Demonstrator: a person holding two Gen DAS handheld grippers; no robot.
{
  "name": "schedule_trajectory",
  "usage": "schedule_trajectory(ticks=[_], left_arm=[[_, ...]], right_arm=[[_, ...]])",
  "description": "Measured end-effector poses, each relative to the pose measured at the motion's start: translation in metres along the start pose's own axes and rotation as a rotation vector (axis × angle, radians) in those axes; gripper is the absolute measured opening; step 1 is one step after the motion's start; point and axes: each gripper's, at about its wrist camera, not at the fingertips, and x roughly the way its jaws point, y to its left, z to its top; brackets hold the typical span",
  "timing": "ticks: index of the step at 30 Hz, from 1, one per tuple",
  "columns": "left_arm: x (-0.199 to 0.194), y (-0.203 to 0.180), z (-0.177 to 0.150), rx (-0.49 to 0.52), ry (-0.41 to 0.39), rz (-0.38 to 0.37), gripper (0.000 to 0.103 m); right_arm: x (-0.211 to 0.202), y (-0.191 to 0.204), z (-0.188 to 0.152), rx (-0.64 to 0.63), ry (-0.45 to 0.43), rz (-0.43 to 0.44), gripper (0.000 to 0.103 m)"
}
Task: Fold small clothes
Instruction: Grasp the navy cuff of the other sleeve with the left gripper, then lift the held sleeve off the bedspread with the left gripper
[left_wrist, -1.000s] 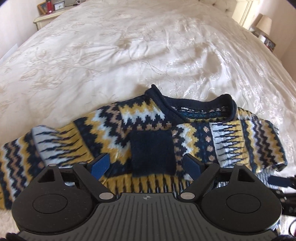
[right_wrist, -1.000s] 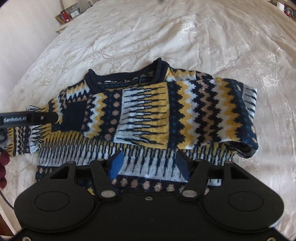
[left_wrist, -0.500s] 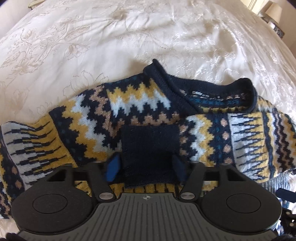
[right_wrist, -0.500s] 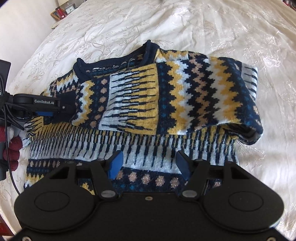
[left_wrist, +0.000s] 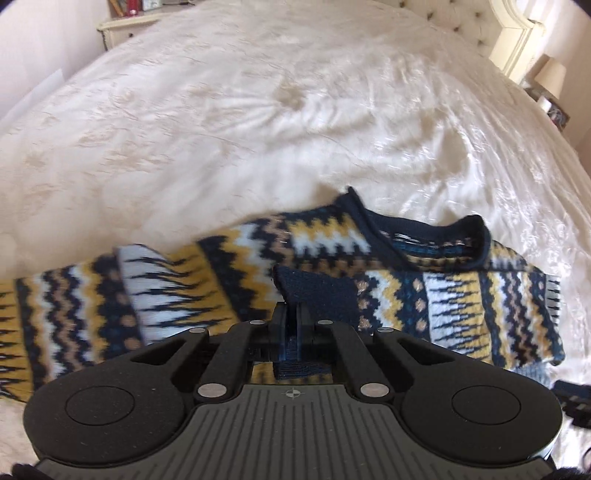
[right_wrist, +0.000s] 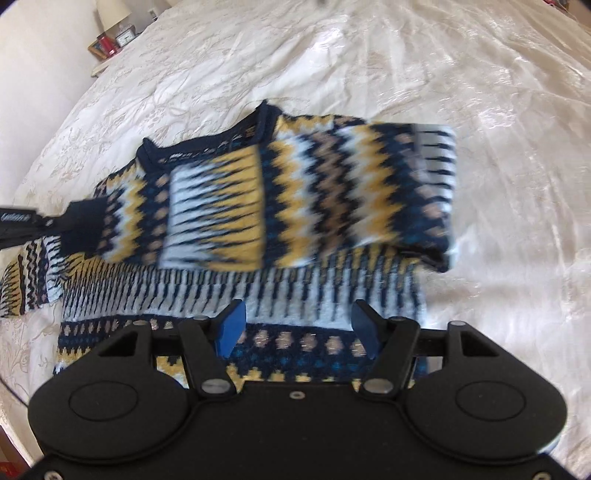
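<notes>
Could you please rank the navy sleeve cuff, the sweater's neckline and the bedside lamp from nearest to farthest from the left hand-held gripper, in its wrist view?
1. Navy sleeve cuff: pinched in the left hand-held gripper.
2. Sweater neckline: ahead, slightly right.
3. Bedside lamp: far right, beyond the bed.

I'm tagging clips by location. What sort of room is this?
Most likely a bedroom: a patterned sweater lies on a bed with a cream bedspread, beside a tufted headboard and a lamp.
</notes>
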Motion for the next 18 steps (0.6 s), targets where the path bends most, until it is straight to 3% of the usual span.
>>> schedule_trajectory(ticks=[7, 18], left_arm=[[-0.002, 0.024, 0.002, 0.001, 0.005, 0.032, 0.004], [0.025, 0.029, -0.010, -0.025, 0.106, 0.069, 0.006]], right_arm=[[-0.006, -0.047, 0.022, 0.118, -0.041, -0.059, 0.069], [0.047, -0.089, 0.070, 0.200, 0.003, -0.085, 0.067]])
